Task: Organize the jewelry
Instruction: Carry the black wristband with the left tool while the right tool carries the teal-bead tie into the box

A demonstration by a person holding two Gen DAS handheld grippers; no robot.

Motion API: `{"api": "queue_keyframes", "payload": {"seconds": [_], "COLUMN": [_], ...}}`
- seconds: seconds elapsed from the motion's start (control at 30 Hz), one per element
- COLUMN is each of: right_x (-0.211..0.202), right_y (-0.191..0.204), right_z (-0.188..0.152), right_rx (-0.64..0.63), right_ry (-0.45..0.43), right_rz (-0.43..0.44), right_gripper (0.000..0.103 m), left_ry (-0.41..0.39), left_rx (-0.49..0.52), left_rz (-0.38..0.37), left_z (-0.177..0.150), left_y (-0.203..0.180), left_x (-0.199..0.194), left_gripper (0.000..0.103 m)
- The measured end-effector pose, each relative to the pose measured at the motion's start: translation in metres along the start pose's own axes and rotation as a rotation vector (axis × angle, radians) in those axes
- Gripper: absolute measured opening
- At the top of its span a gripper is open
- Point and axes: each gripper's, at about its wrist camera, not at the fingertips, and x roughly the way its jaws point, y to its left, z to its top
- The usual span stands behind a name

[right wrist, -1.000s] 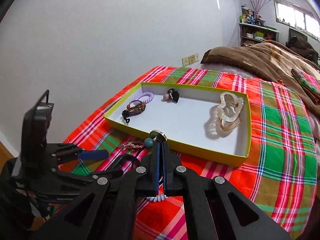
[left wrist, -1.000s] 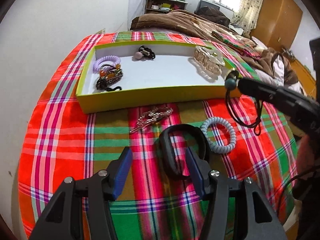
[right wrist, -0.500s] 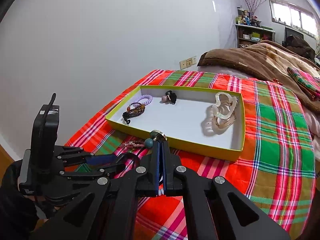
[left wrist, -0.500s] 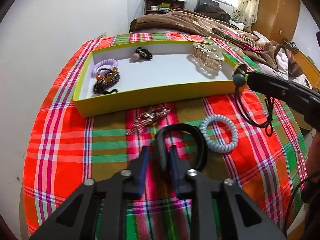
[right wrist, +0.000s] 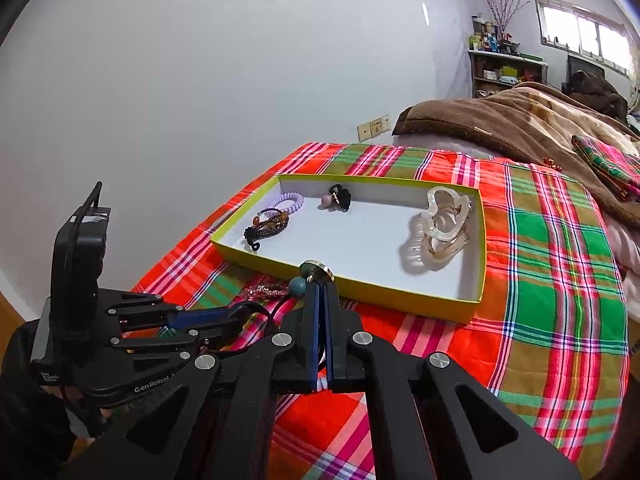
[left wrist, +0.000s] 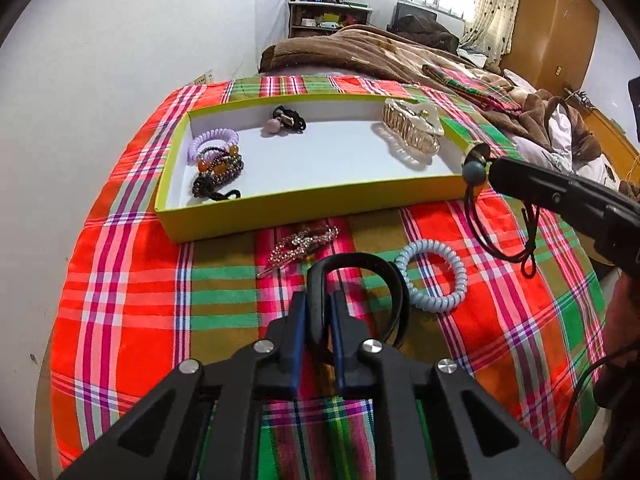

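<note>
— Left gripper (left wrist: 318, 316): what is it doing?

— Its blue pads are pinched on the left limb of a black headband (left wrist: 360, 268), which arches up off the plaid cloth (left wrist: 132, 300) near the camera. The band is a smooth, plain black hoop.

— And the right gripper (right wrist: 319, 308)?

— Pressed together on a black cord necklace (left wrist: 498, 236). One teal bead (left wrist: 474, 169) and one brassy disc sit at its tips, and the cord hangs in a loop below, over the cloth at the right, just beside the tray's near right corner.

— How many pieces are in the tray?

— One yellow-green tray (left wrist: 304, 206) with a white floor lies at the far side, and I count four things in it. At the left, one lilac coil hair tie (left wrist: 212, 138) touches one beaded bracelet (left wrist: 218, 170) of dark and amber beads. At the far middle lies one black hair tie with a pink ball (left wrist: 286, 120). At the right rests one clear, pearly claw clip (left wrist: 412, 130).

— And outside it?

— Two loose pieces on the cloth: one rhinestone hair clip (left wrist: 302, 242), pinkish and sparkly, just in front of the tray's near wall, and one pale blue coil hair tie (left wrist: 434, 276) to its right, touching the headband's right side.

— Anything beyond?

— A brown blanket (left wrist: 360, 52) on the bed, far off.
</note>
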Motion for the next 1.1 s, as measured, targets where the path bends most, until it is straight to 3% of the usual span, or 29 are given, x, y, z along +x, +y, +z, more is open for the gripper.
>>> {"api": "queue_keyframes", "payload": {"seconds": [0.53, 1.1], "right_x": [-0.008, 0.018], "right_y": [0.004, -0.023], "right_z": [0.020, 0.057], "right_rx": [-0.017, 0.015], "right_ry": [-0.042, -0.034], "right_rz": [-0.015, -0.100], "right_gripper": [0.001, 0.002], "left_ry": [-0.082, -0.133], "left_rx": [-0.027, -0.099], "left_rz": [-0.002, 0.010], "left_z": [0.024, 0.076], "left_y": [0.017, 0.053], "left_x": [-0.028, -0.017], "left_gripper": [0.013, 0.013]}}
